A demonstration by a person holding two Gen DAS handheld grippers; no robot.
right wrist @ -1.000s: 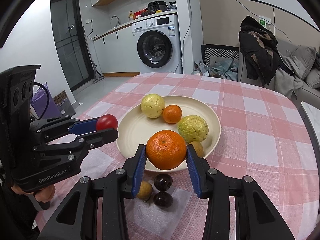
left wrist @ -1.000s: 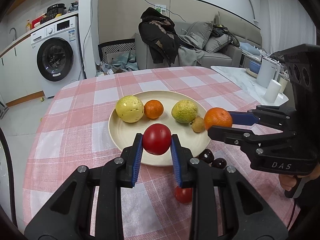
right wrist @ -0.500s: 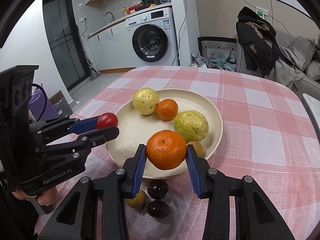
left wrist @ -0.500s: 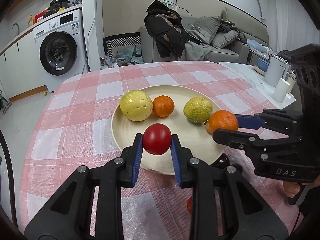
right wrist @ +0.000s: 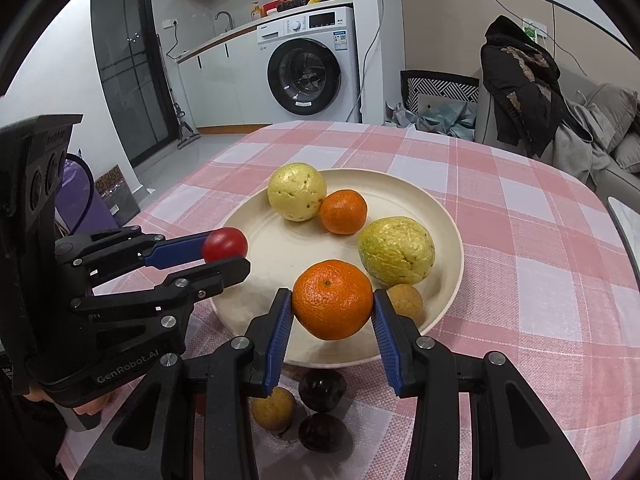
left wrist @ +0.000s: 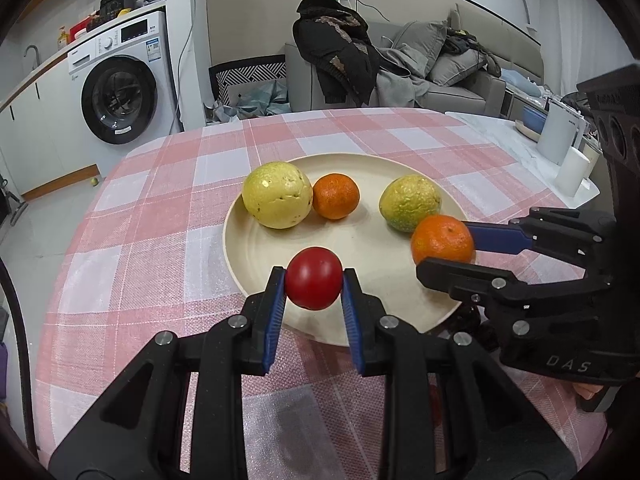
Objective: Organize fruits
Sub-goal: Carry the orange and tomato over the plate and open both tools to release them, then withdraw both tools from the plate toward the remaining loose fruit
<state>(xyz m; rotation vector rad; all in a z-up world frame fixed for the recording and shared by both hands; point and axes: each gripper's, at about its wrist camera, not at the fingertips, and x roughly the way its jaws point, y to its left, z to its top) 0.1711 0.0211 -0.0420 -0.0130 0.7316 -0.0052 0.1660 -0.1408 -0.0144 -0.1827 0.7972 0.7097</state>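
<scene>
My left gripper (left wrist: 314, 280) is shut on a red tomato (left wrist: 314, 277) and holds it over the near rim of a cream plate (left wrist: 360, 160). My right gripper (right wrist: 332, 304) is shut on an orange (right wrist: 332, 298) over the plate's near right part (right wrist: 448, 208). On the plate lie a yellow fruit (left wrist: 277, 194), a small orange (left wrist: 335, 195), a yellow-green fruit (left wrist: 409, 202) and a small brown fruit (right wrist: 405, 302). The tomato also shows in the right wrist view (right wrist: 224, 243), and the orange in the left wrist view (left wrist: 442, 239).
Two dark round fruits (right wrist: 322, 384) (right wrist: 322, 431) and a small brown one (right wrist: 273, 407) lie on the pink checked tablecloth (left wrist: 160, 240) just in front of the plate. A washing machine (left wrist: 120, 92) and a sofa (left wrist: 420, 72) stand beyond the table.
Both grippers have moved forward over the plate with their fruits still held. The loose fruits on the cloth now lie under and behind the fingers.
</scene>
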